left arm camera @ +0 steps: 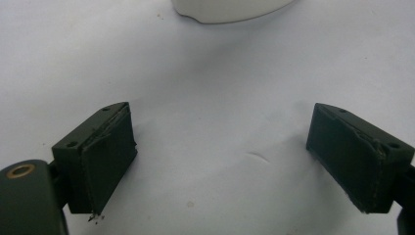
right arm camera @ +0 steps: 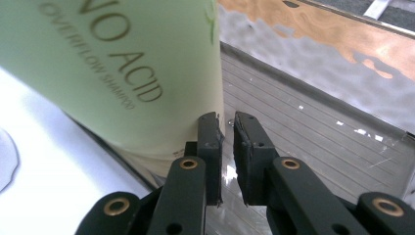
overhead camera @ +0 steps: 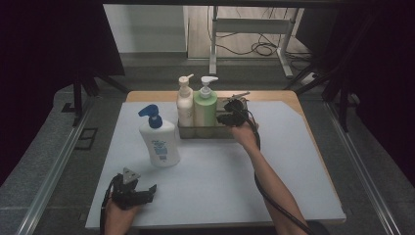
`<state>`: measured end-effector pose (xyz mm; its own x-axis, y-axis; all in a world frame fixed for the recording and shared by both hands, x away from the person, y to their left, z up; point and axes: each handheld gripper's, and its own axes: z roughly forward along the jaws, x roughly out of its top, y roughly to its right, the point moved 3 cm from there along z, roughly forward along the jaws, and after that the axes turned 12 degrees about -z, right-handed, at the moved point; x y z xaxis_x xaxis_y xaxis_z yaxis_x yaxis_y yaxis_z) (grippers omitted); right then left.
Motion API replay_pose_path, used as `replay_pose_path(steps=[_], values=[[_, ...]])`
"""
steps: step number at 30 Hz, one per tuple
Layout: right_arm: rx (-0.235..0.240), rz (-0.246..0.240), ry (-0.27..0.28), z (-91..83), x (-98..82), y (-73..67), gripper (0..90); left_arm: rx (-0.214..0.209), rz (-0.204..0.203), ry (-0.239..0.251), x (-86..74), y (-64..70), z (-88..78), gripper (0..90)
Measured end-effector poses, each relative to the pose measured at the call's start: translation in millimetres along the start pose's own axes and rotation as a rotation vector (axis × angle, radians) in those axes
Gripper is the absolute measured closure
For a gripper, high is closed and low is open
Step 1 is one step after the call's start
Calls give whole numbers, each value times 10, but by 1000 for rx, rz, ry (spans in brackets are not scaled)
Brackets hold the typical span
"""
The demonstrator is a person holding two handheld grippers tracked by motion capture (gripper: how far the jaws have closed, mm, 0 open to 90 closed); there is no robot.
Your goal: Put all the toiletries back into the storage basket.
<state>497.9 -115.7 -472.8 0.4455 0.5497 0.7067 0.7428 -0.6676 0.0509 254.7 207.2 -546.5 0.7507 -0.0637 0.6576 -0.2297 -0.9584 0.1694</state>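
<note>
White sheeting (overhead camera: 274,161) covers the table, and a metal tray (overhead camera: 203,131) sits toward its far side holding a cream pump bottle (overhead camera: 185,104) and a green shampoo bottle (overhead camera: 205,105) side by side. The right gripper (right arm camera: 228,132) is at the tray's right end — its jaws almost together with only a thin gap, nothing clearly held, just beside the green bottle's base. A white bottle with a blue pump (overhead camera: 159,139) stands alone on the sheet, left of the tray. Near the front edge the left gripper (overhead camera: 142,193) rests low over bare sheet, jaws spread wide and empty.
</note>
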Motion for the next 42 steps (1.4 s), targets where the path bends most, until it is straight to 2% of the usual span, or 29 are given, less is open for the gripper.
replay_pose_path(steps=[4,14,17,21,26,31,35,38,42], values=[[0,-8,9,-44,-10,-12,753,0,0,0,0,0,0,104],[6,-42,34,-200,-33,-63,518,-1,1,1,0,-1,0,104],[19,-63,44,-254,-42,-82,441,0,1,1,0,0,0,104],[11,-96,51,-329,-61,-116,353,0,0,1,0,0,0,104],[1,-93,69,-428,-82,-138,283,1,0,0,0,0,0,104],[-6,-131,73,-517,-116,-178,215,0,-1,1,0,1,0,104],[14,-164,82,-582,-158,-232,149,0,-1,1,0,2,1,104],[14,-183,88,-635,-196,-269,137,0,-1,1,0,3,1,104],[15,-187,91,-710,-253,-312,92,0,-1,1,0,2,0,104]])
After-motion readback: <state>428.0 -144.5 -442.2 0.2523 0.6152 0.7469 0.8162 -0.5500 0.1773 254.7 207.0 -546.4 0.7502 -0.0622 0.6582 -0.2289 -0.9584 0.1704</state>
